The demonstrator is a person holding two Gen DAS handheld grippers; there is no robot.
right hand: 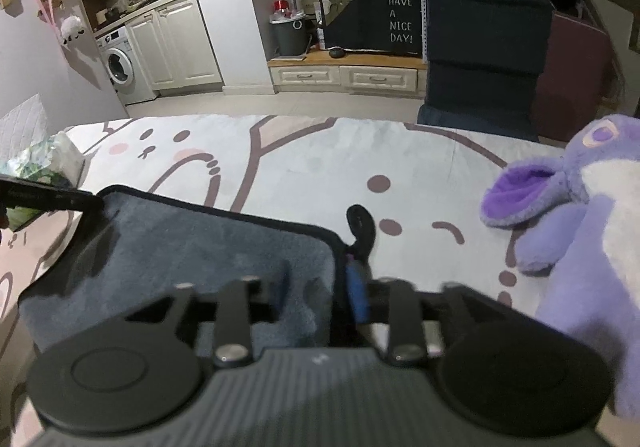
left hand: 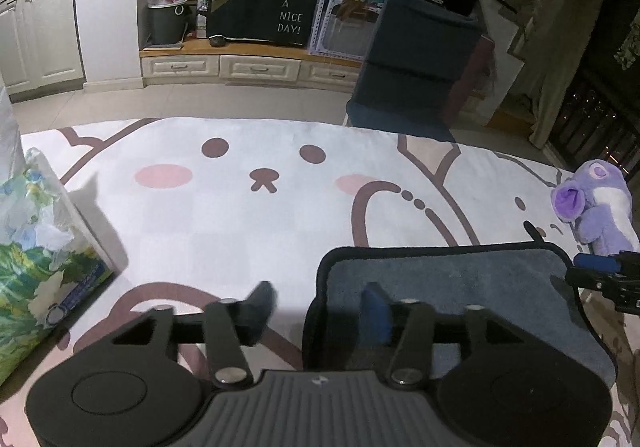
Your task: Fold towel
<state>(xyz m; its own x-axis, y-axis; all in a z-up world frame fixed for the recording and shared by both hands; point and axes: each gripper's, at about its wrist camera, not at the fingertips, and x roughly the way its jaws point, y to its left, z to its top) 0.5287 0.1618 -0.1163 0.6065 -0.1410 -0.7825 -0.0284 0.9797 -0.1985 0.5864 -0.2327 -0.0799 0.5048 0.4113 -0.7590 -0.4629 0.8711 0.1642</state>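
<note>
Since both tongs sit at the towel's near edge, treat this as the pickup step of the fold.

Towel (left hand: 460, 279): grey-blue terry with dark piped edging and rounded corners, lying flat on the cartoon-bunny bedspread (left hand: 240, 207), apparently one layer or already halved; can't tell which. A dark hanging loop (right hand: 362, 227) pokes out at its far right corner.

Left tongs (left hand: 320, 311): wide open, holding nothing. They straddle the towel's left edge, one finger (left hand: 260, 307) over bare bedspread, the blue-padded one over the cloth.

Right tongs (right hand: 320, 287): open, holding nothing. They straddle the towel's right edge just nearer than the loop, blue pad (right hand: 357, 295) outside it. Contact with the cloth is unclear.

Handling, my read: light, limp, plush, not slippery or fragile. It will drape and sag between grips, so pinch the piped hem at both near corners, where the edge is firmest, and bite deep enough to catch every layer.

Clutter near the towel: purple plush toy (right hand: 580, 215) to its right, floral-print tissue pack (left hand: 36, 255) to its left. Keep the swing clear of both.
</note>
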